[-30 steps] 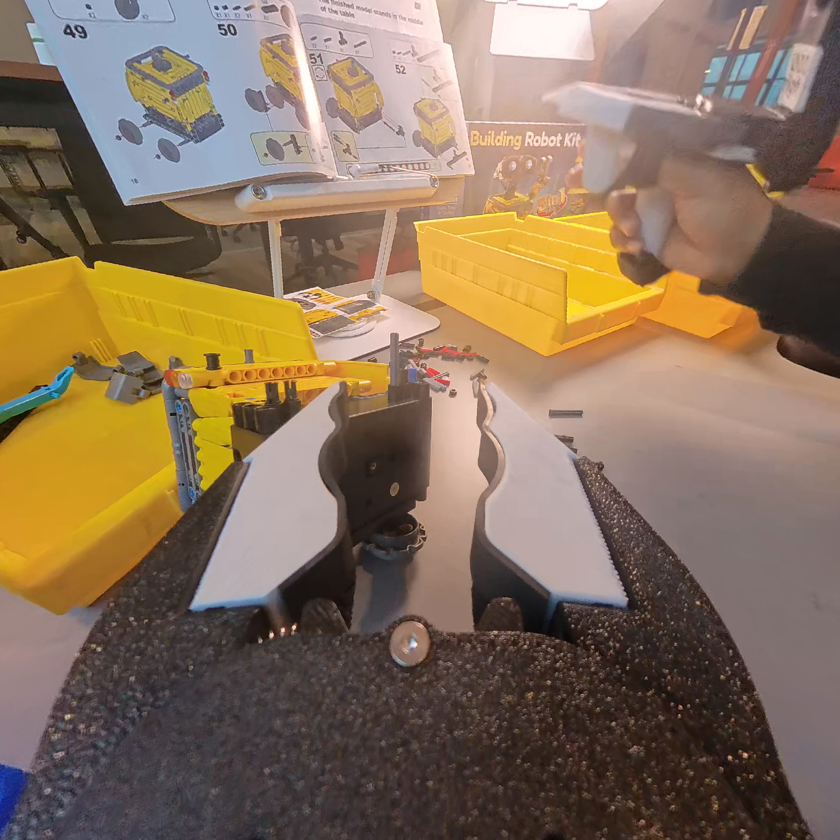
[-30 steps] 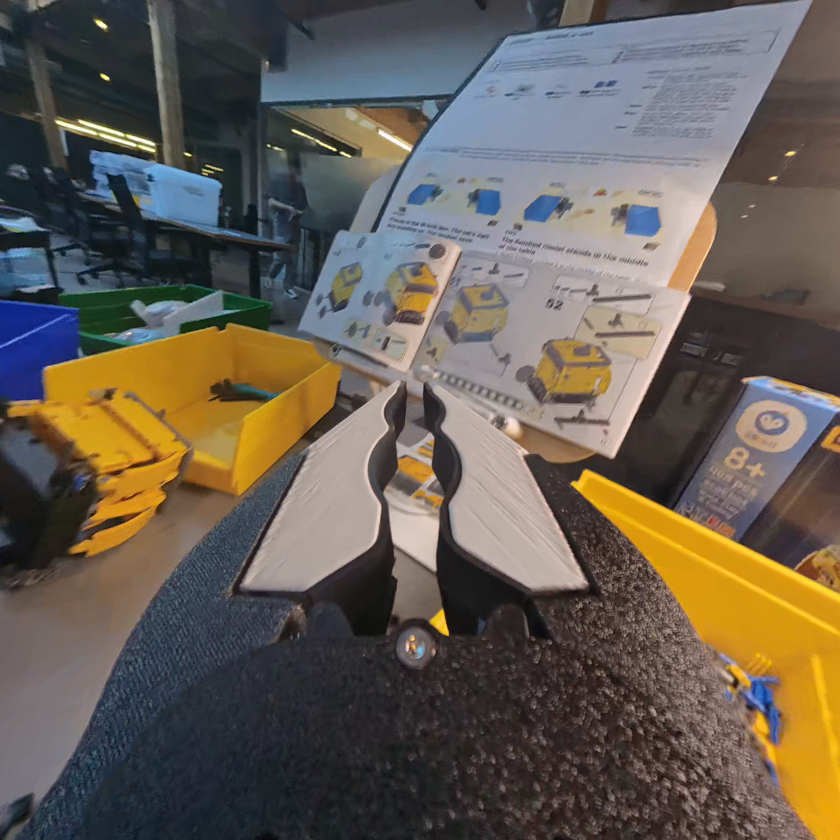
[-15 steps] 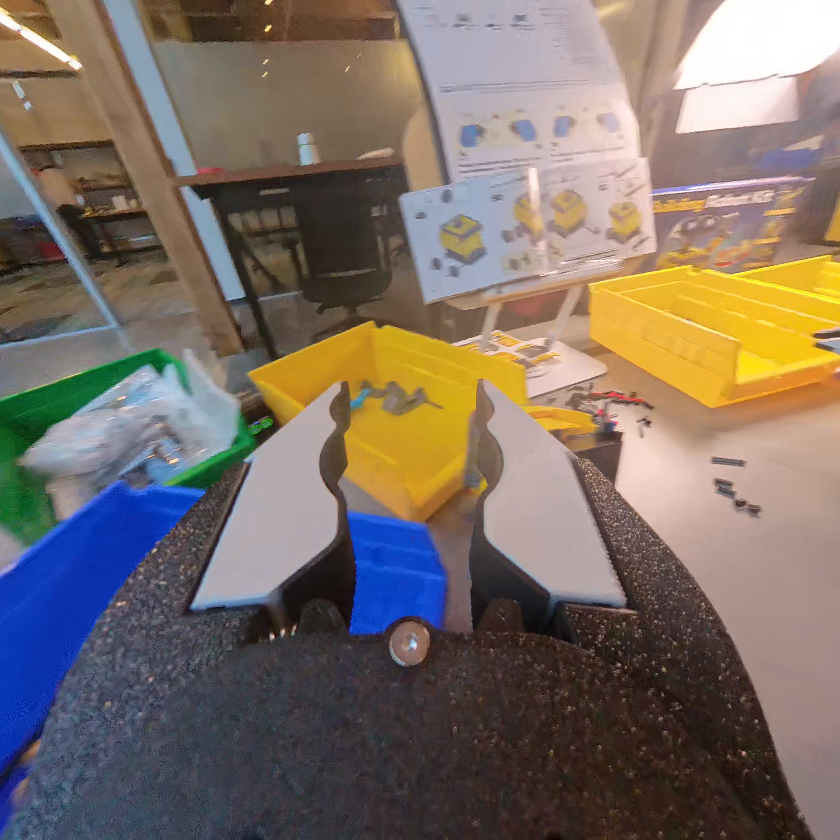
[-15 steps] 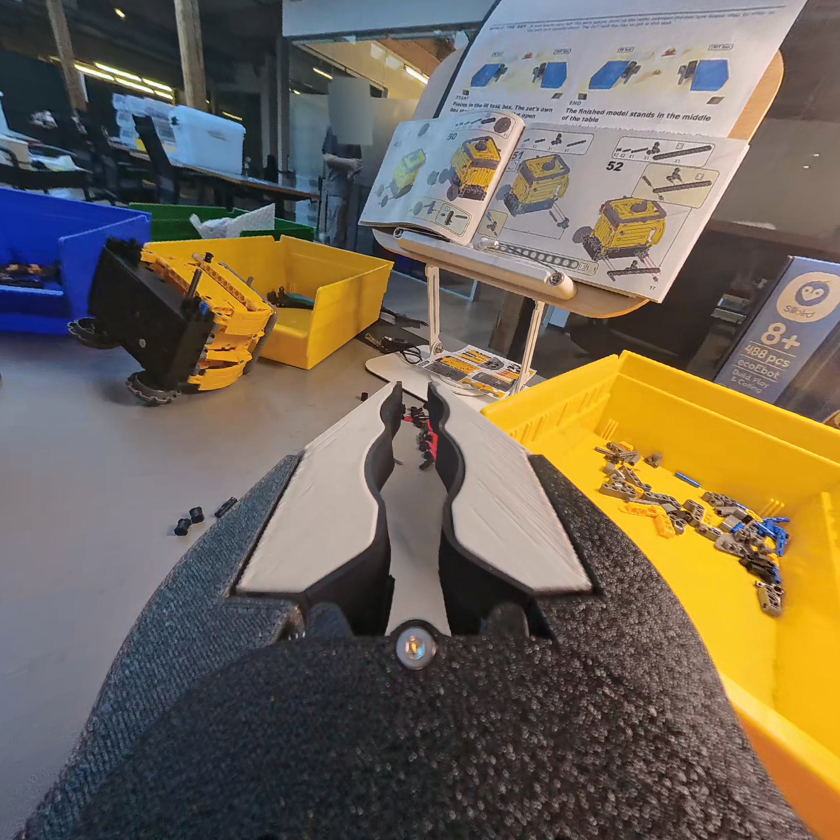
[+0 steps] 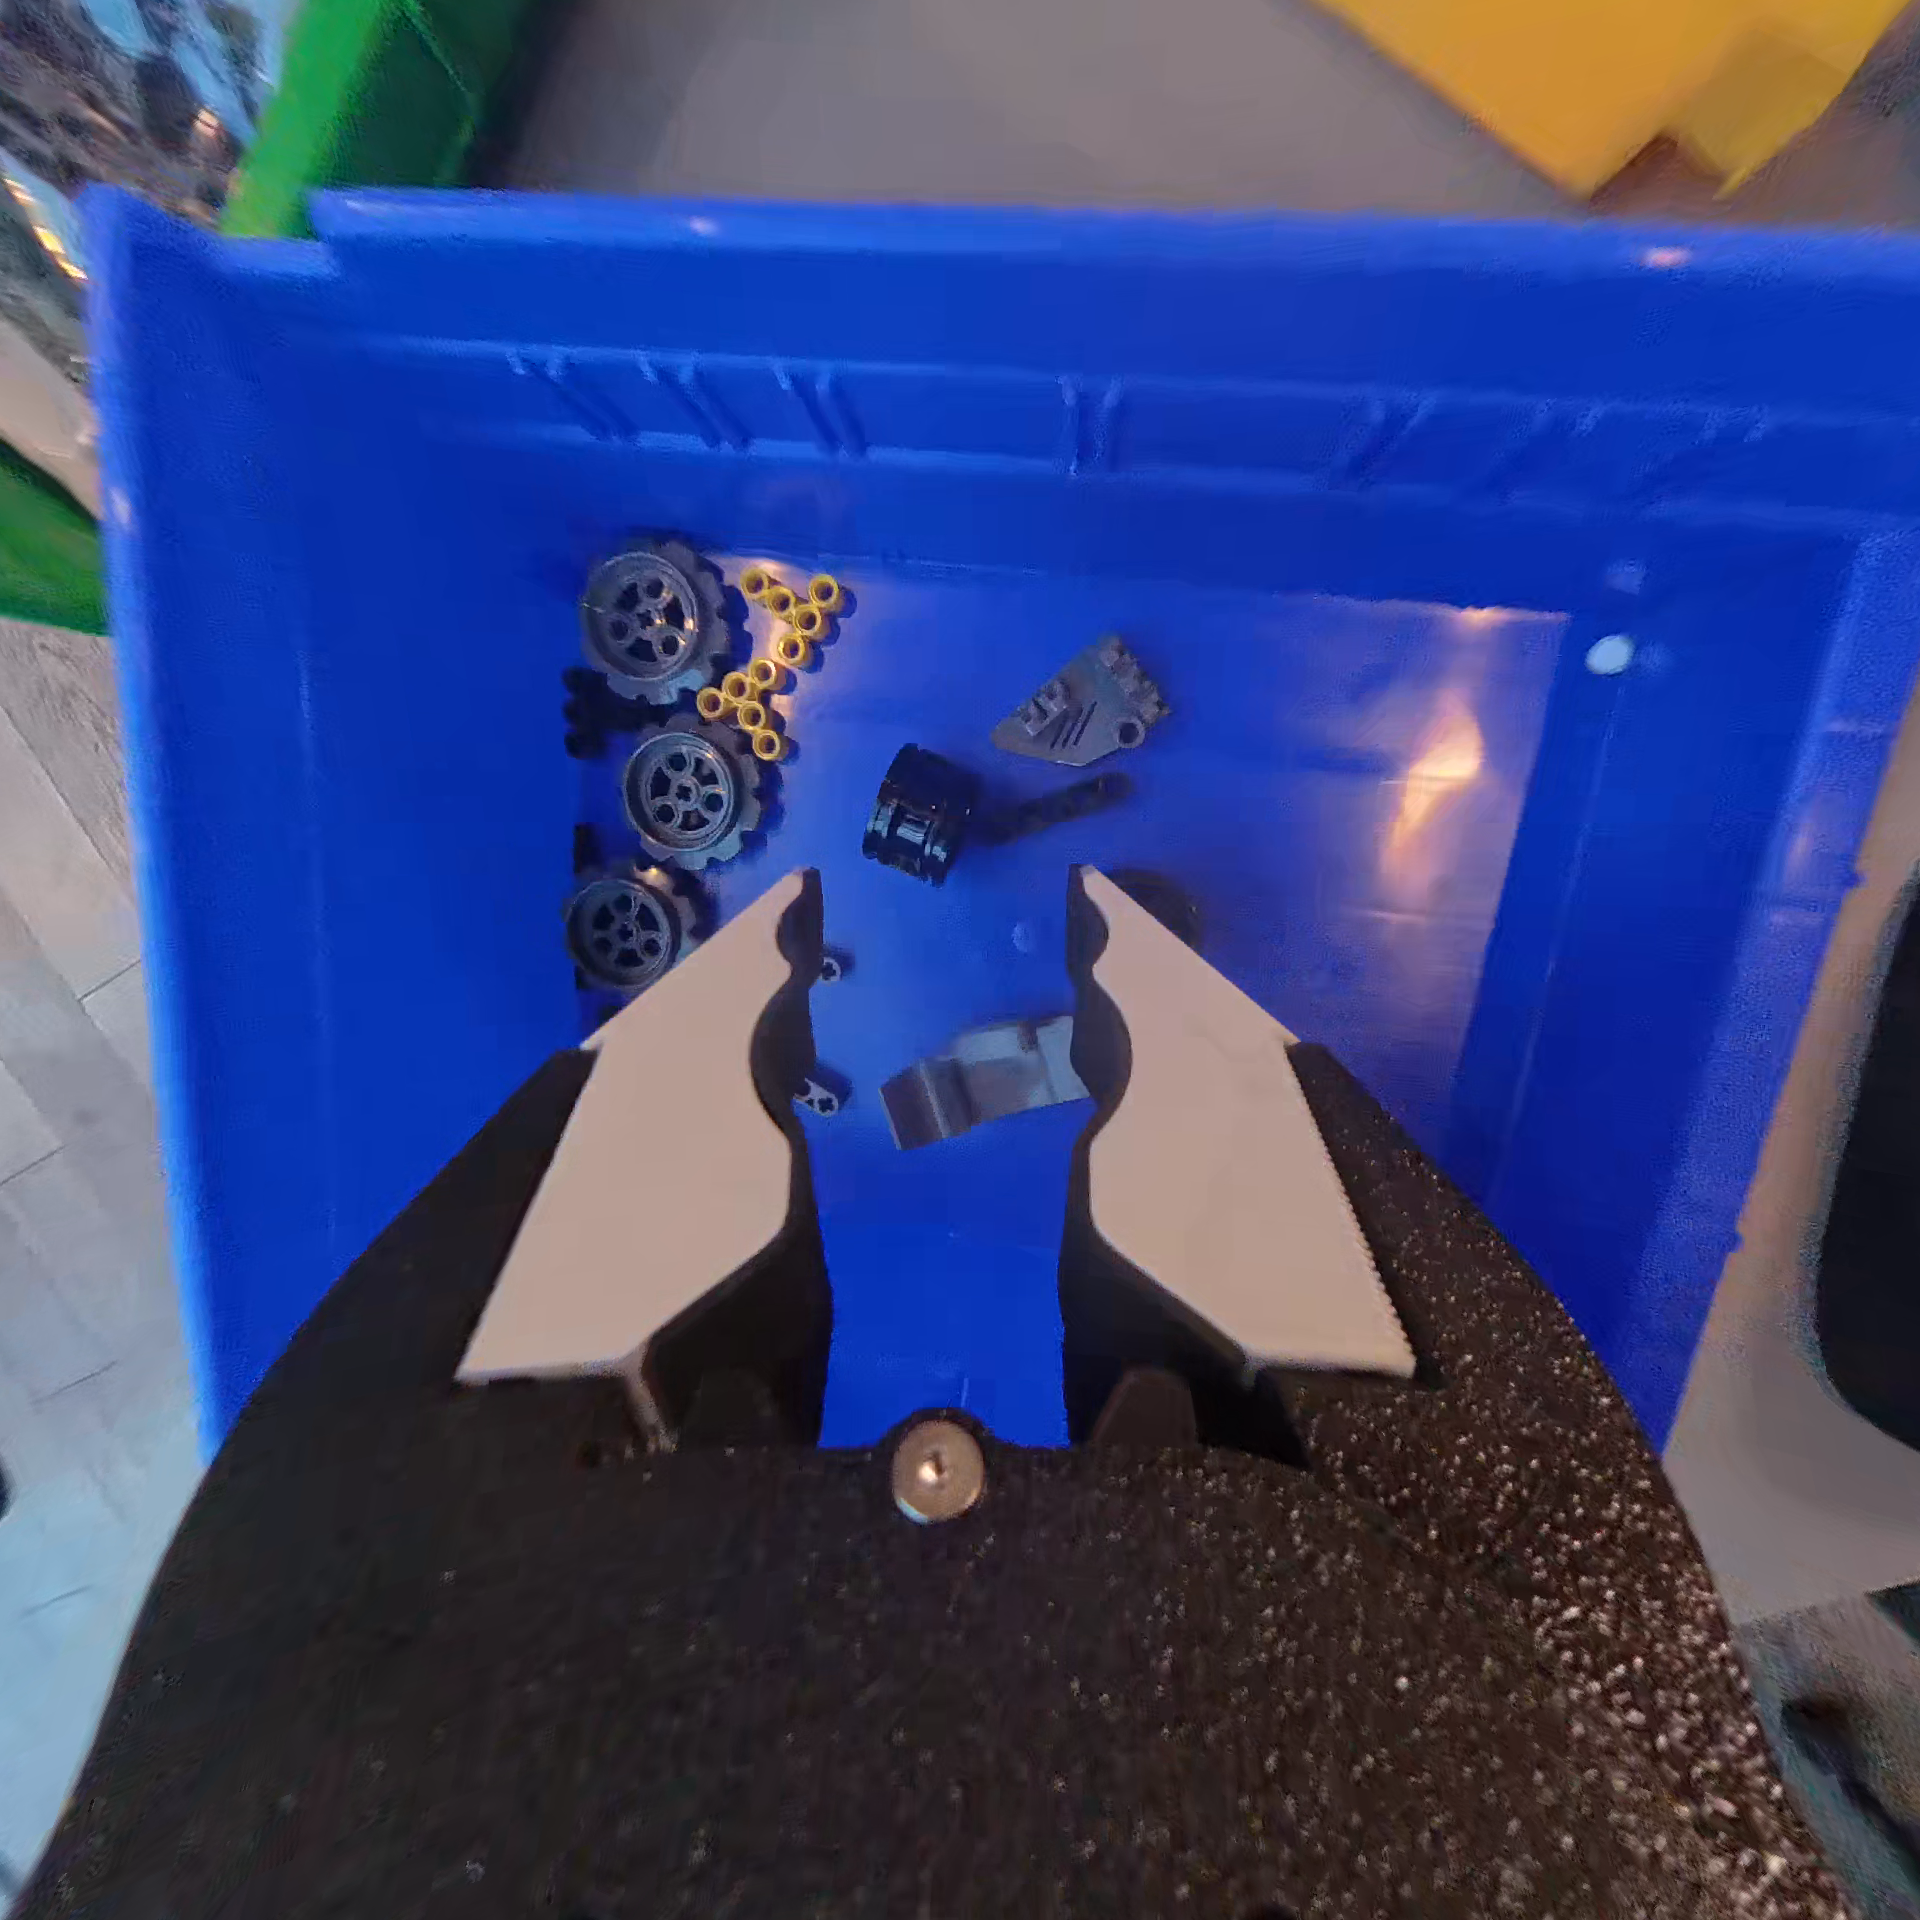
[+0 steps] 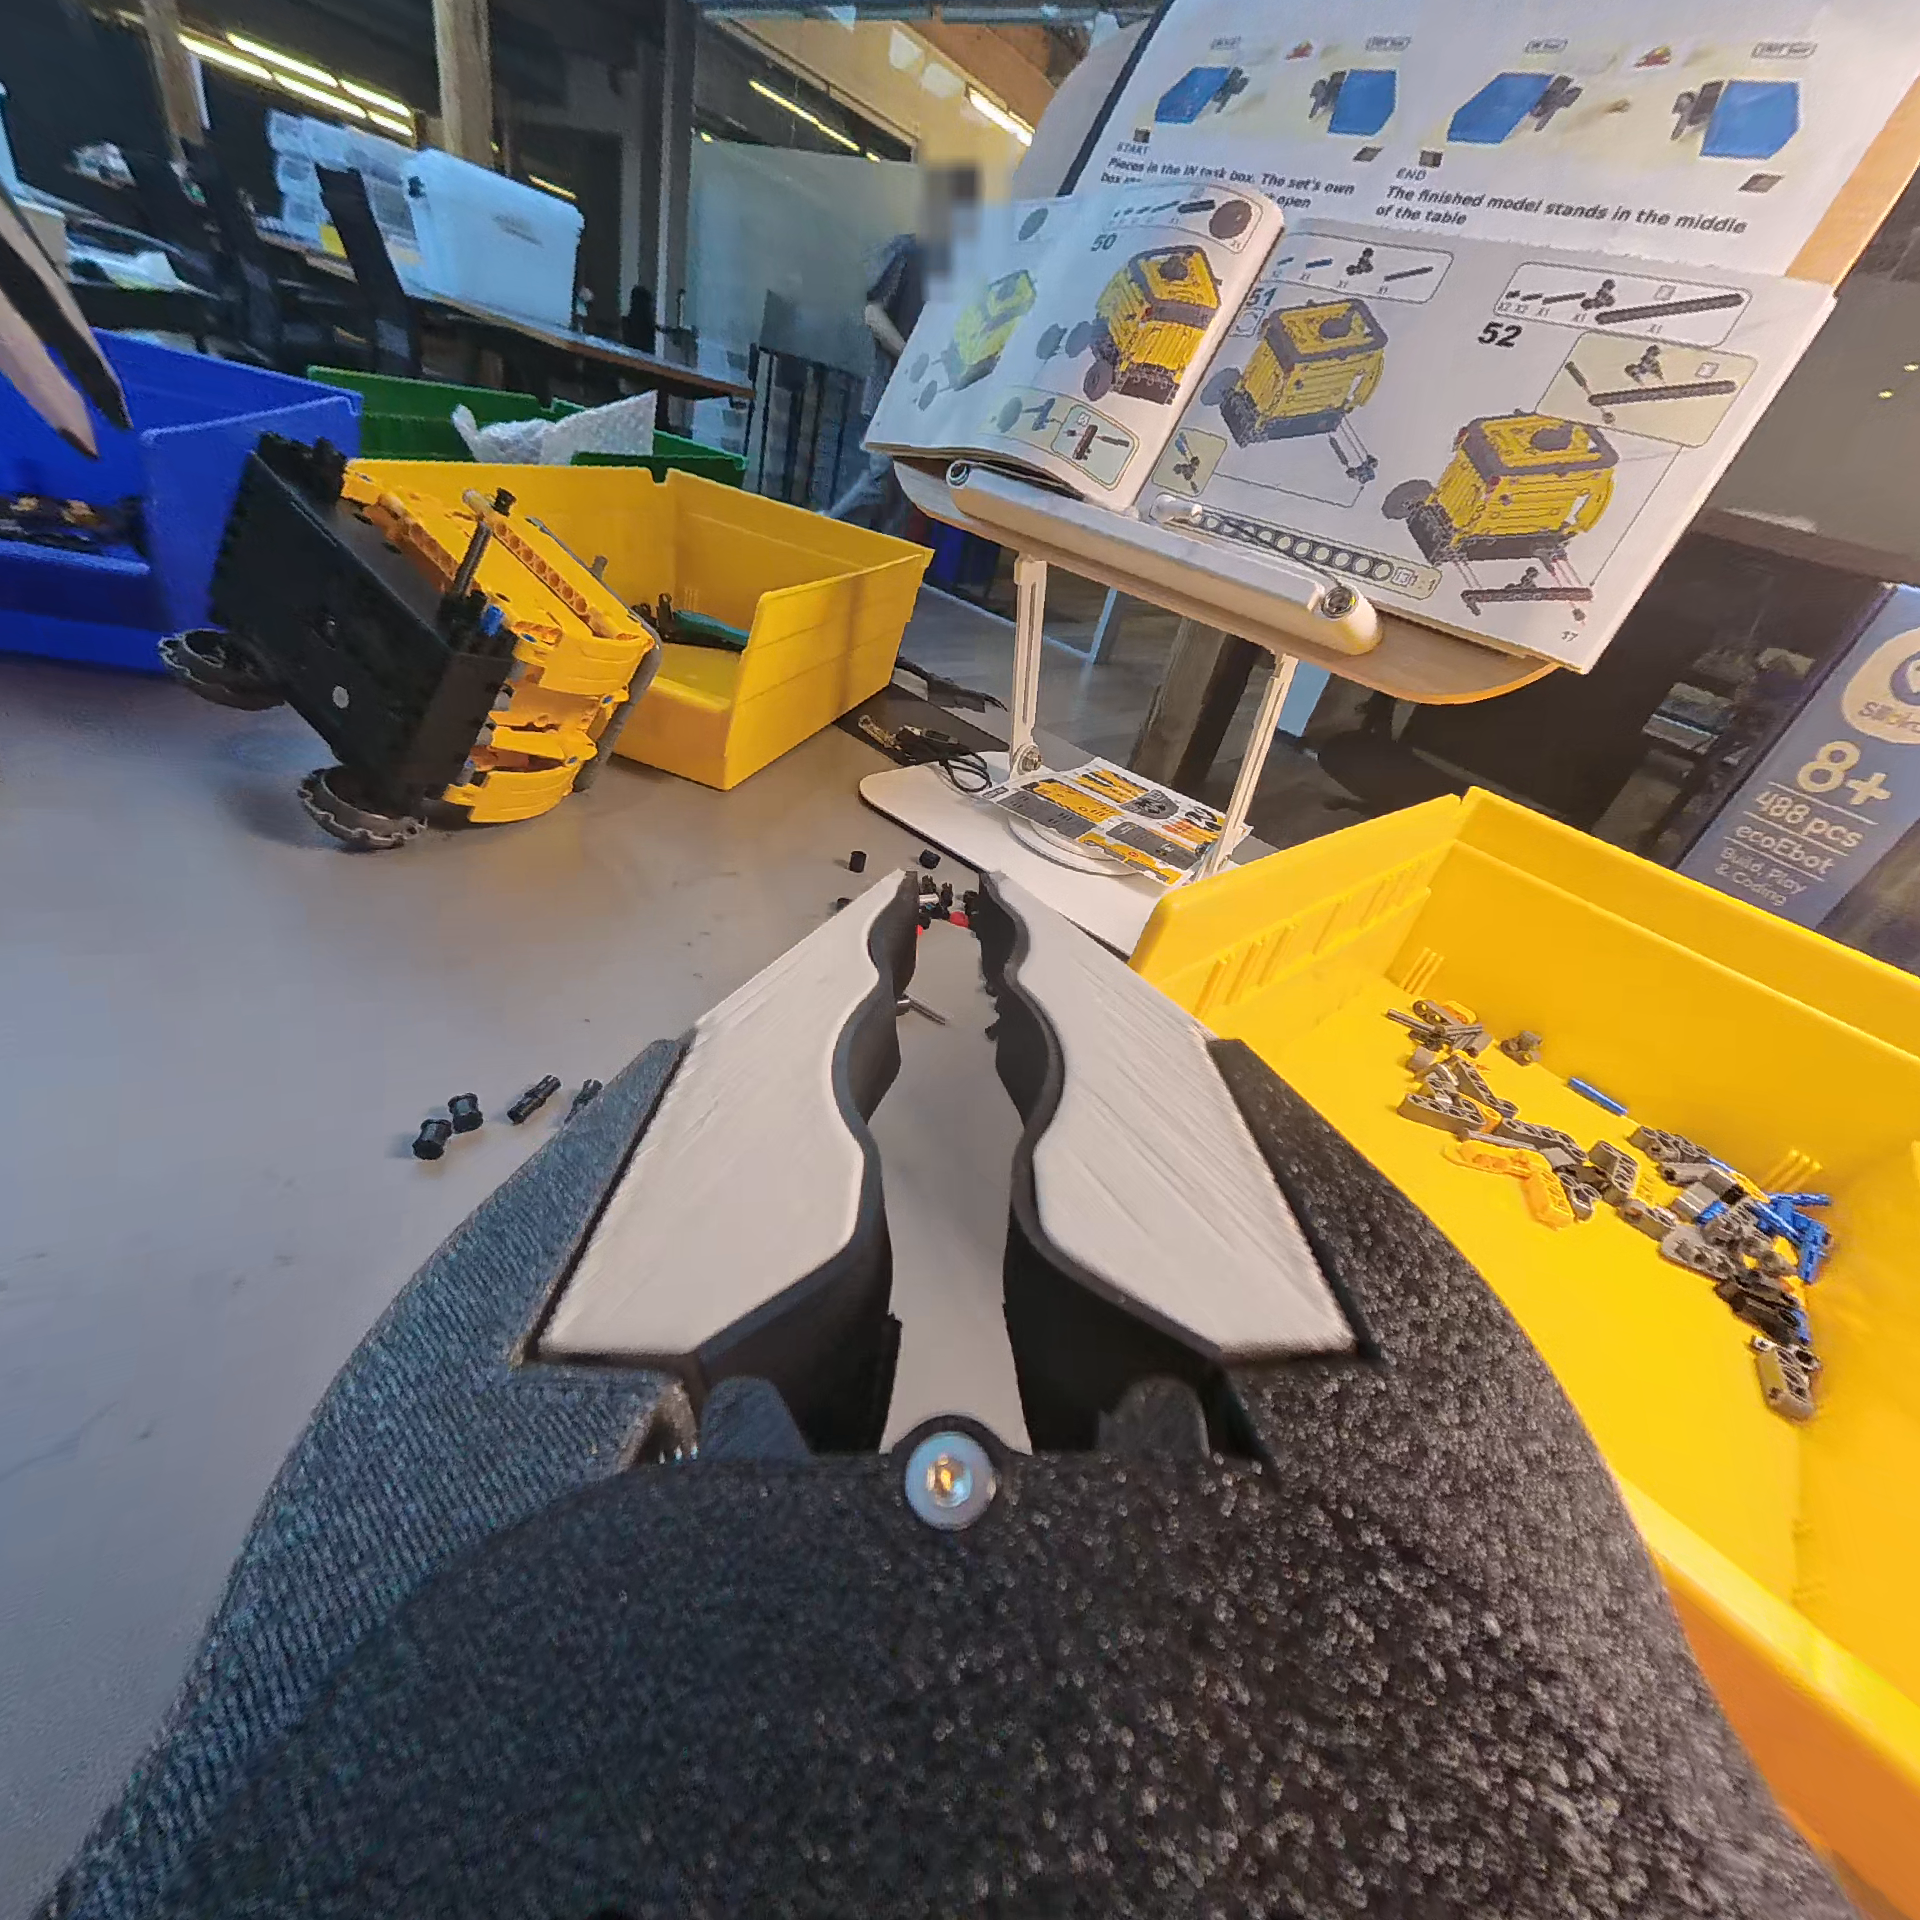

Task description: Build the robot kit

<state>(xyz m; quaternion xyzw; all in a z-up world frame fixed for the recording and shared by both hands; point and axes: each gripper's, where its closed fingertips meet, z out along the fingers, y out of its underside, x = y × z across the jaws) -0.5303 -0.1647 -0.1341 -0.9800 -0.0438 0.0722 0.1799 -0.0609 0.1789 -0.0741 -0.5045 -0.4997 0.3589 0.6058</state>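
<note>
The left tongs (image 5: 943,883), fingers spread and empty, hang over the blue bin (image 5: 1039,416) at frame centre. Nearest lie a grey curved panel (image 5: 977,1075) between the fingers and a black rim (image 5: 914,821) just past the tips; three grey wheels (image 5: 675,795) line the left. The right tongs (image 6: 948,902), almost closed and empty, sit low over the grey surface (image 6: 260,987), tips near scattered black pins (image 6: 940,878).

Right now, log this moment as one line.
left gripper: open, over blue bin, wheels inside | right gripper: nearly closed, empty, above table
</note>
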